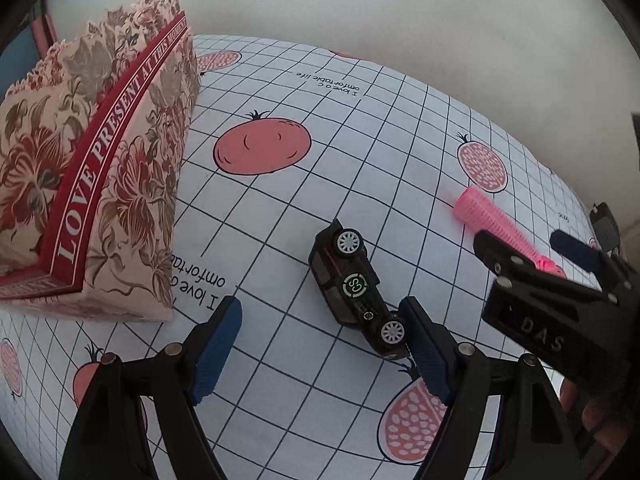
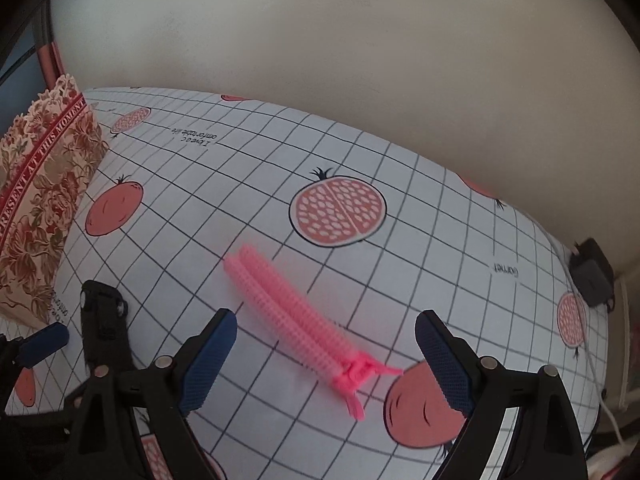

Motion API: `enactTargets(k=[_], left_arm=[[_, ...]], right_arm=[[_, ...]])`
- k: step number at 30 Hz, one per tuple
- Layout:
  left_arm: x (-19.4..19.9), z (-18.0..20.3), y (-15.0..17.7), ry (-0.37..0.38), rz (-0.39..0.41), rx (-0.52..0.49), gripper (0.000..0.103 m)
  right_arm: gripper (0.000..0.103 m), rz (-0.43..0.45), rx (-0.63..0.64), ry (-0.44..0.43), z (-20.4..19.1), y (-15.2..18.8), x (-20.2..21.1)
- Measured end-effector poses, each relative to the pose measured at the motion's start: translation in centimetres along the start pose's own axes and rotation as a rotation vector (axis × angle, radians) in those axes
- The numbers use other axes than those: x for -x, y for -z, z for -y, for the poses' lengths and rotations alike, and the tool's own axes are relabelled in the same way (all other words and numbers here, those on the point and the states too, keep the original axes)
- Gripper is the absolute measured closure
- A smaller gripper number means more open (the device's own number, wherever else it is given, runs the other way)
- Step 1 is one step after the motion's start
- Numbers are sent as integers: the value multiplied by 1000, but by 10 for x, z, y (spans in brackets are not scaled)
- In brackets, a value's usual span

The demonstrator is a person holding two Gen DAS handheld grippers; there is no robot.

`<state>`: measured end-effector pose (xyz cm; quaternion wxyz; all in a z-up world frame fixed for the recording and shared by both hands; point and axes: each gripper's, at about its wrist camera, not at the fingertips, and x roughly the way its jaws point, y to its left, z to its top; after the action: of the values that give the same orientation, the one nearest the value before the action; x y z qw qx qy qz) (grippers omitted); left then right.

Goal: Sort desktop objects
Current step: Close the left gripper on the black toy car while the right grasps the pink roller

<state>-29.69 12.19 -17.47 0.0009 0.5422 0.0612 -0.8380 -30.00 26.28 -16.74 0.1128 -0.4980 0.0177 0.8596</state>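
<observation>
The left gripper has its fingers wide apart over the checked tablecloth; the black toy car lies on its side between them, its rear wheel just beside the right finger. The right gripper is also wide and holds nothing, and the pink hair clip lies on the cloth between its fingers. A flowered gift box stands at the left.

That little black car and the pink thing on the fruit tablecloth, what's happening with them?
A person holds a gripper in each hand. The left gripper hangs open around the toy car, which lies on its side; the right gripper hangs open over the pink hair clip. Neither is gripped yet. A floral gift box stands nearby.
</observation>
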Motion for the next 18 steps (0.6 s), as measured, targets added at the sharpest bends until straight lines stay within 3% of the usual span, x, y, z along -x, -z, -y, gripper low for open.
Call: enactTargets(k=[7, 18], left_arm=[[-1, 0, -3, 3, 17, -25, 25], [-3, 6, -3, 37, 39, -52, 46]], right_arm=[[15, -21, -17, -41, -2, 0, -11], [41, -4, -50, -69, -8, 1, -6]])
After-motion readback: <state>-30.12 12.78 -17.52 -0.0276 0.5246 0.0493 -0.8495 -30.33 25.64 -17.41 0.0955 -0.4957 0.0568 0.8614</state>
